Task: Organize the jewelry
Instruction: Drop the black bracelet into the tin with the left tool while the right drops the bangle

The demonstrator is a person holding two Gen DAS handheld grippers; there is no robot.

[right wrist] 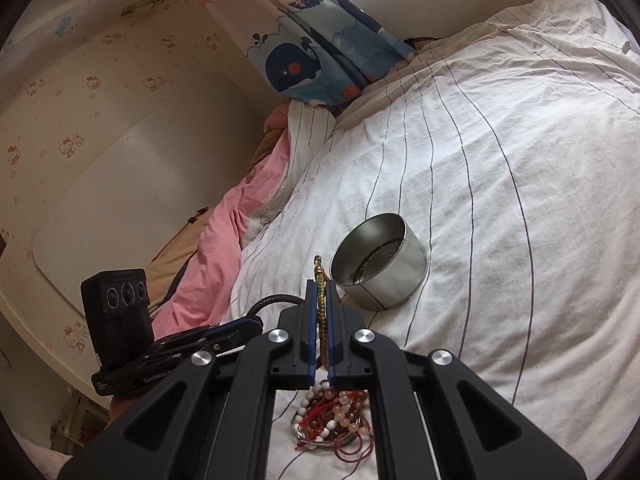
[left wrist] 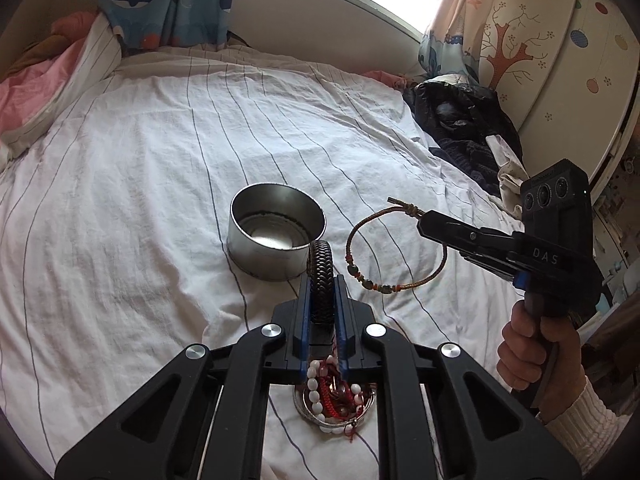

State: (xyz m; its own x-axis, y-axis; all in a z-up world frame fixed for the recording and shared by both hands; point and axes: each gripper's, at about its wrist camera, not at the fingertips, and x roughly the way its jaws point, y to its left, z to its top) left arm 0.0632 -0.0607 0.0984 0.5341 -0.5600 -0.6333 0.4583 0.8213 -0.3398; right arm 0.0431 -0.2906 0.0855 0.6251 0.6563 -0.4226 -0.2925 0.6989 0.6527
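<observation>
My left gripper (left wrist: pixel 321 280) is shut on a black braided bracelet (left wrist: pixel 320 276), held upright just in front of an empty round metal tin (left wrist: pixel 276 236) on the bed. My right gripper (left wrist: pixel 424 222) is shut on a thin brown cord bracelet with small beads (left wrist: pixel 372 280), which hangs above the sheet to the right of the tin. In the right wrist view the cord (right wrist: pixel 320 312) runs between the closed fingers of the right gripper (right wrist: pixel 321 286), with the tin (right wrist: pixel 380 268) just ahead. A pile of beaded and red string bracelets (left wrist: pixel 336 400) lies below both grippers (right wrist: pixel 332 416).
The white striped bedsheet (left wrist: pixel 160 160) covers the bed. A pink quilt (right wrist: pixel 224 232) lies at the left side, dark clothes (left wrist: pixel 460 120) at the right. Whale-print curtains (left wrist: pixel 160 0) hang by the window; a decorated wardrobe (left wrist: pixel 560 60) stands at the right.
</observation>
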